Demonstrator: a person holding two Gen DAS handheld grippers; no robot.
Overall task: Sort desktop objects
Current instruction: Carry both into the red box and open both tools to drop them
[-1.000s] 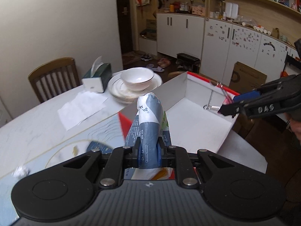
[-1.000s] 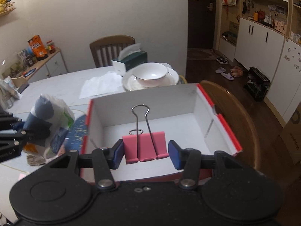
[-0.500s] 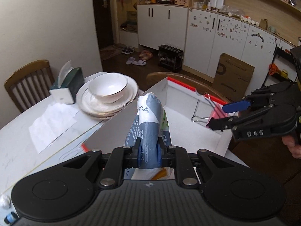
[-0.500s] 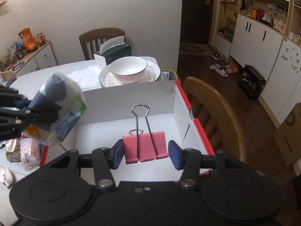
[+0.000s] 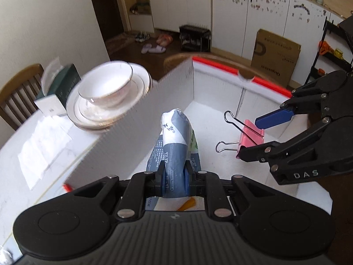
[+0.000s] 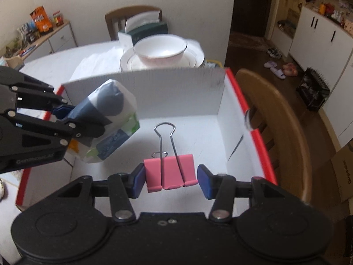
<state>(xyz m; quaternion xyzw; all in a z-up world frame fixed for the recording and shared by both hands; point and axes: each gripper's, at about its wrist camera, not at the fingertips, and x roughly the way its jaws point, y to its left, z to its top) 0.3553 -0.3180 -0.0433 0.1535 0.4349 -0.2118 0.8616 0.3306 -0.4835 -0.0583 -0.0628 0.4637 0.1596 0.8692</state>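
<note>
Both tongs now hang over the inside of the white box (image 6: 176, 92) with red edges; a second ago my left one was outside it, above the tabletop (image 5: 33, 145). My left tongs (image 5: 174, 180) are clamped tight on a soft grey, white and green tissue packet (image 5: 175, 141), which sticks out forward past the fingertips. In the right wrist view the packet (image 6: 110, 114) has crossed the box's left wall and sits above the box floor, in the left half. My right tongs (image 6: 169, 176) hold a pink binder clip (image 6: 169, 173) with its wire handles pointing forward, one handle raised and one folded down. The left blue pad (image 6: 138, 180) touches the clip's side, while a narrow gap shows beside the right pad, so the grip looks loose and I cannot tell how firmly it holds. The clip's place between the pads is unchanged from a second ago. In the left wrist view the clip (image 5: 251, 139) hangs above the right half of the box floor, beside the packet but apart from it. Behind the box's far wall a white bowl (image 6: 160, 49) rests on stacked plates (image 6: 196, 55), with a dark green tissue box (image 6: 143, 33) further back. A wooden chair (image 6: 275, 110) stands against the box's right side. The view is blurred at the edges.
</note>
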